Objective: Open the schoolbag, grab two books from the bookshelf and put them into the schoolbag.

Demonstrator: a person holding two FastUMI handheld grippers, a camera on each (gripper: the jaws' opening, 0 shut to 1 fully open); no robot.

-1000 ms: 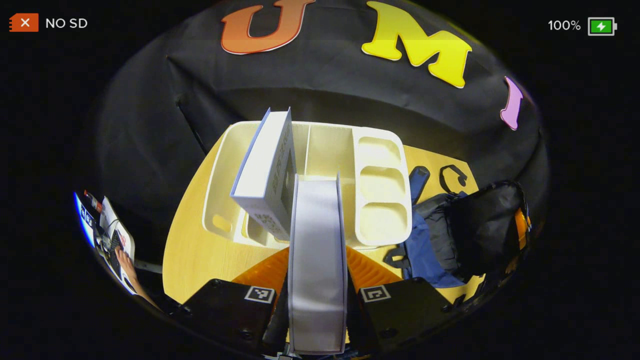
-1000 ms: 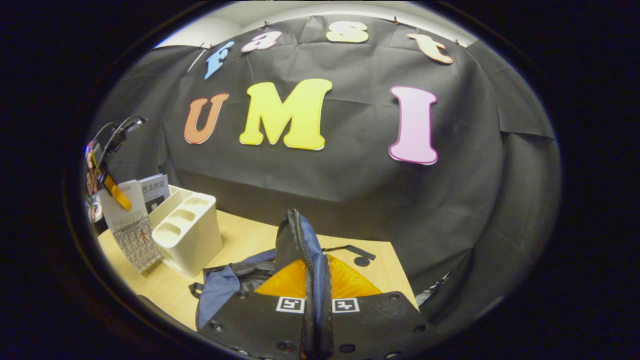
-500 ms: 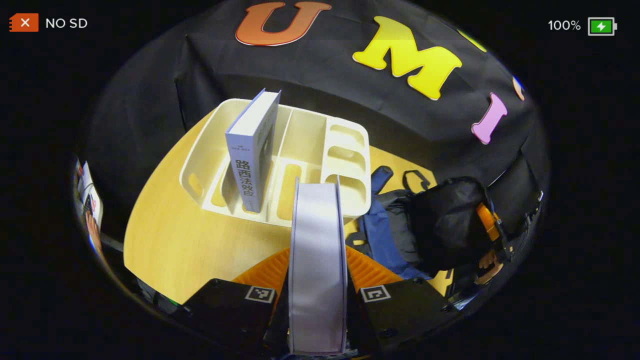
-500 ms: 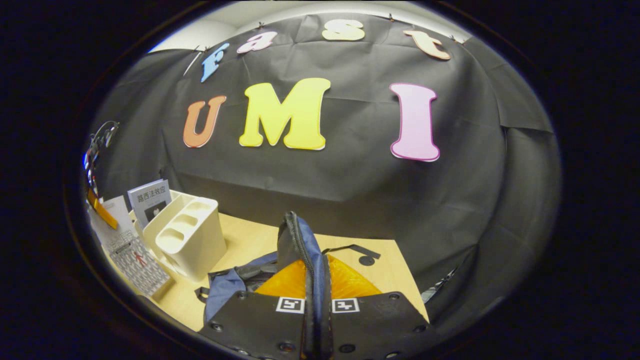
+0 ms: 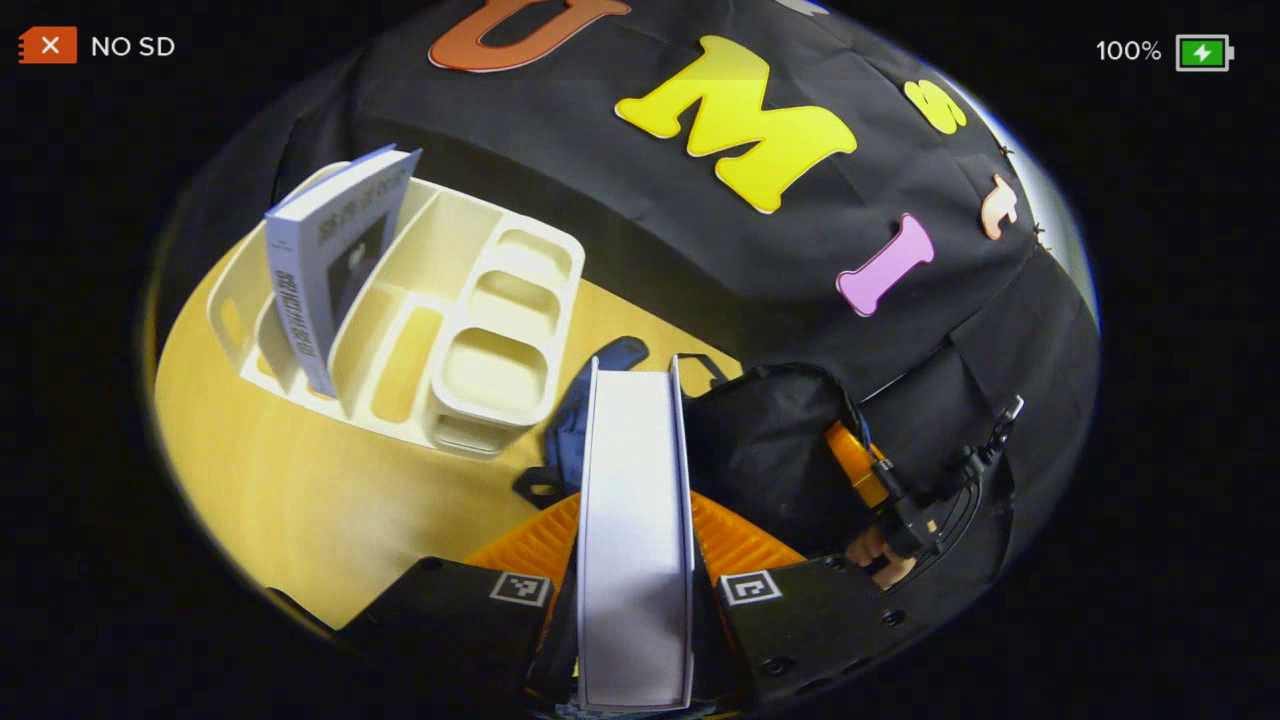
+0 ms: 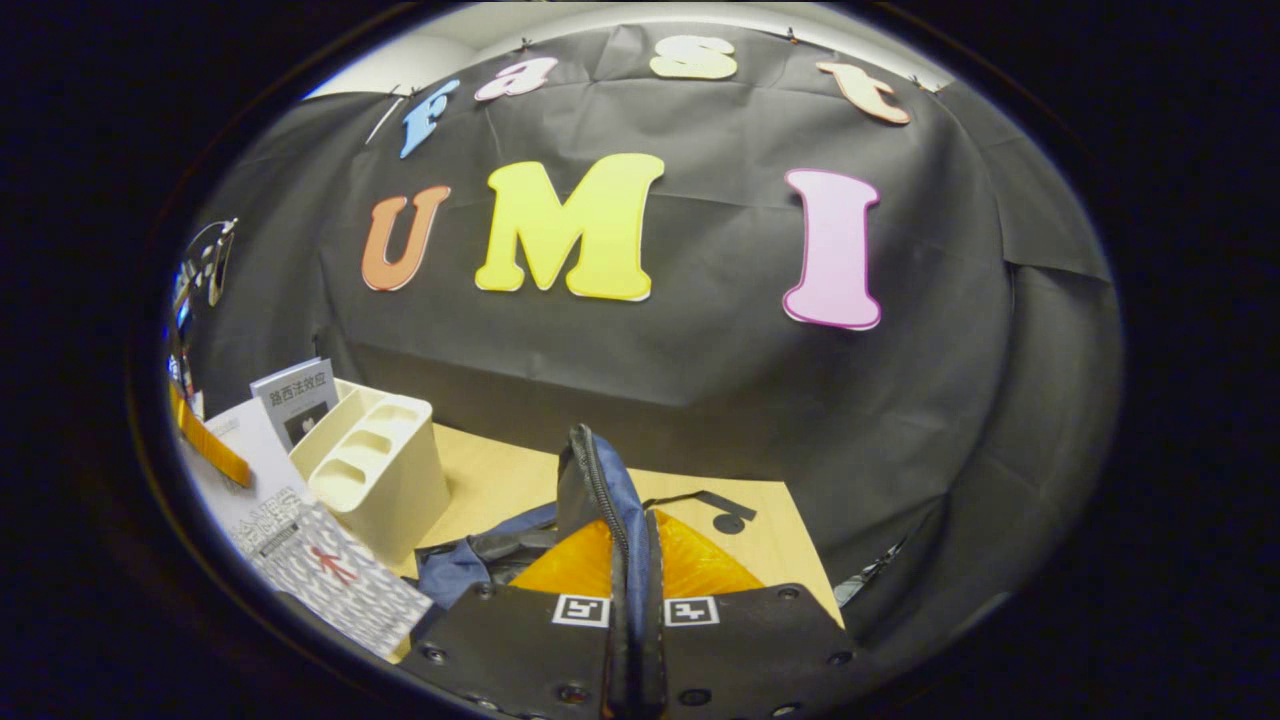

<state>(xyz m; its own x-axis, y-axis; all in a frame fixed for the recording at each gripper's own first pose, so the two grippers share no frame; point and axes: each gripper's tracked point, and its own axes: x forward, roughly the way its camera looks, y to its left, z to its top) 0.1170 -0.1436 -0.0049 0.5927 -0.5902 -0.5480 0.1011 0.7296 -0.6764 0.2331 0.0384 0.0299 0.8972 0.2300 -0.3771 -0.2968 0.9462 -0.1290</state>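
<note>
A pale wooden desk (image 5: 300, 500) stands against the booth's black cloth wall. On it sits a cream bookshelf (image 5: 470, 330) with slots and cups, at about 10 o'clock in the left gripper view. One book (image 5: 330, 260) stands in a slot there, leaning, its long axis nearly upright and its spine facing the camera.

The left gripper (image 5: 635, 560) is raised over the desk and looks down on it. Its fingers are closed on a second book (image 5: 635, 500), pressing on both covers; the page edge faces the camera and the long axis runs straight ahead toward 12 o'clock. This held book hangs above the desk between the bookshelf and the schoolbag (image 5: 770, 450), which lies at about 2 o'clock, dark with blue parts.

In the right gripper view the right gripper (image 6: 632, 600) is low and level, and its fingers are pinched on the schoolbag's upright zipper edge (image 6: 600, 500), pointing to 12 o'clock. The bookshelf (image 6: 375, 470) is at 9 o'clock, with the leaning book (image 6: 297, 395) behind it. The held book's patterned cover (image 6: 330, 570) shows at 8 o'clock, near the bag. In the left gripper view, the right gripper shows at 4 o'clock beside the bag, with a hand (image 5: 880, 550) on it.
</note>
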